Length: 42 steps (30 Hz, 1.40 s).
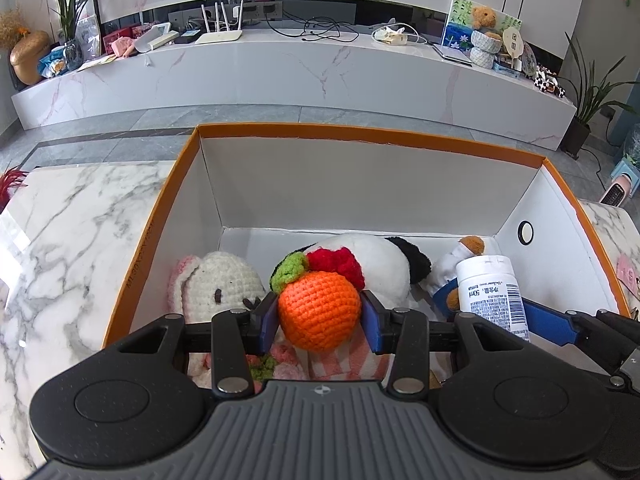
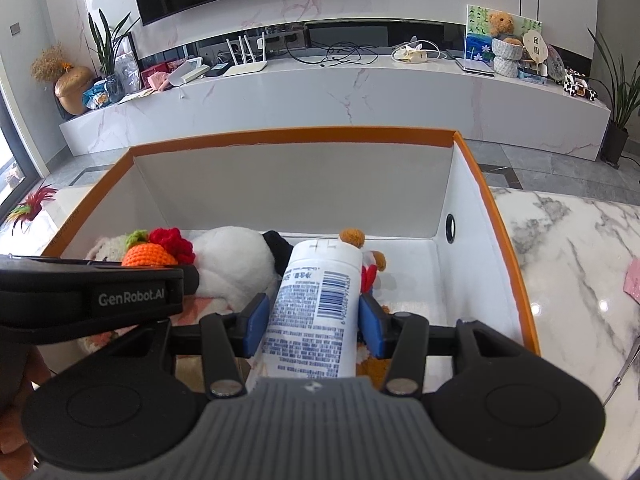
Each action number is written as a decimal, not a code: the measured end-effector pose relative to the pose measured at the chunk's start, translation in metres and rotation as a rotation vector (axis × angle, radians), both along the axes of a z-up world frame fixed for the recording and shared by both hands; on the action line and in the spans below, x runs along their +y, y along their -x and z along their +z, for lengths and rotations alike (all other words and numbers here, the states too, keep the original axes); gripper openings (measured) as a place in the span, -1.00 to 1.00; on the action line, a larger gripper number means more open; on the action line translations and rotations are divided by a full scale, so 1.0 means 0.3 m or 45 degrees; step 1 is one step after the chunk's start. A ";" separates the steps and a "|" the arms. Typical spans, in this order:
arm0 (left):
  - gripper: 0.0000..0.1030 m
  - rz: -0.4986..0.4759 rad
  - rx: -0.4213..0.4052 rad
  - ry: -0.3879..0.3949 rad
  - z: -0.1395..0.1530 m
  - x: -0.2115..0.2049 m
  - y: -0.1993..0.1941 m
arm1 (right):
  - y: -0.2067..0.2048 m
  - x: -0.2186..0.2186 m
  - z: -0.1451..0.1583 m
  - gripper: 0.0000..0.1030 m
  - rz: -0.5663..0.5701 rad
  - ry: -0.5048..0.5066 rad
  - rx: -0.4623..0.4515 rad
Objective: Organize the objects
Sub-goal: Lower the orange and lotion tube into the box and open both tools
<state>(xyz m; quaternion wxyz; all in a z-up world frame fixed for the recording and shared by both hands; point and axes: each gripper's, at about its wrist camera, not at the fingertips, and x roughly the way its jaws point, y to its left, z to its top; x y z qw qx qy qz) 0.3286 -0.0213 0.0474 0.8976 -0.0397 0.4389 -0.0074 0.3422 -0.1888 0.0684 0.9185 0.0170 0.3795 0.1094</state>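
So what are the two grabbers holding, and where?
Left gripper squeezes the crocheted orange by its sides. Right gripper squeezes the white bottle around its middle.

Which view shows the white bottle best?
The right wrist view: the white bottle fills the centre, gripped by the right claw, label readable. The left wrist view shows it at the right edge, partly hidden.

Both your wrist cams sit close behind their fingers, tilted down into the box [image 1: 360, 140] on the worktop [image 1: 80, 220]. Left view looks from the box's left, right view [image 2: 280, 136] from its right. Shared: box interior, TV shelf [image 2: 360, 80] behind.
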 end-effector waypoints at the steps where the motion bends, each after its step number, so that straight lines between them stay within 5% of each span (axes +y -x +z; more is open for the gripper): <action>1: -0.01 0.002 0.000 -0.002 0.000 -0.001 0.000 | 0.000 0.000 0.000 -0.02 0.000 0.001 0.000; 12: 0.19 -0.011 0.004 0.001 -0.006 -0.006 0.001 | -0.004 -0.003 0.001 0.16 0.003 0.007 0.002; 42: 0.22 0.005 -0.014 0.008 0.000 -0.006 0.014 | 0.007 0.006 0.001 0.53 0.013 0.073 0.006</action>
